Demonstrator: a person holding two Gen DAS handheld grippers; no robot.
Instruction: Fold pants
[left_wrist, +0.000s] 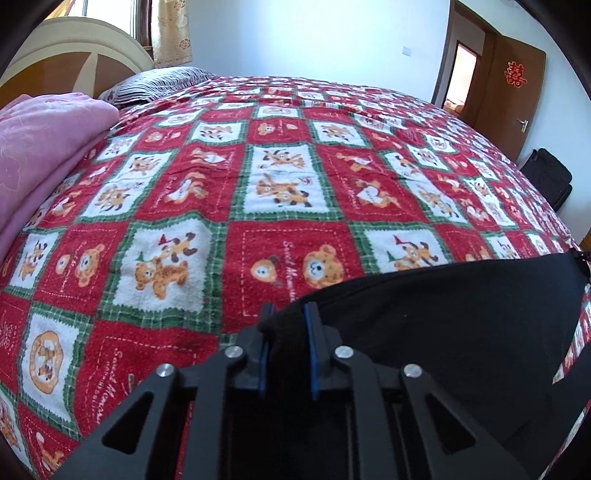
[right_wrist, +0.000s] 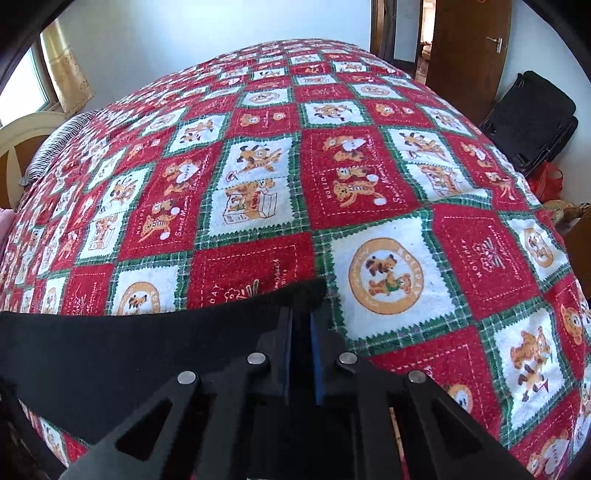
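The black pants (left_wrist: 443, 314) are held stretched between the two grippers above the near edge of the bed (left_wrist: 280, 166), their span running from one wrist view into the other. The left gripper (left_wrist: 287, 317) is seen with its fingers pinching a bunched corner of the cloth; the right gripper (right_wrist: 301, 317) is likewise closed on the opposite corner, the fabric tucked between its blue pads.

The step in hand is judged to be the carrying and laying of the garment. It is best done with both pinches kept firm and level, the edge held taut so no sag forms, and the cloth lowered evenly onto the bedspread before any fold is made.

A pink blanket (left_wrist: 44, 147) is piled at the left, and a striped pillow (left_wrist: 159, 85) lies beyond it; both are well apart from the pants. A black bag (right_wrist: 532, 125) stands off the bed by the door (right_wrist: 469, 55). Nothing is seen to block the laying area.
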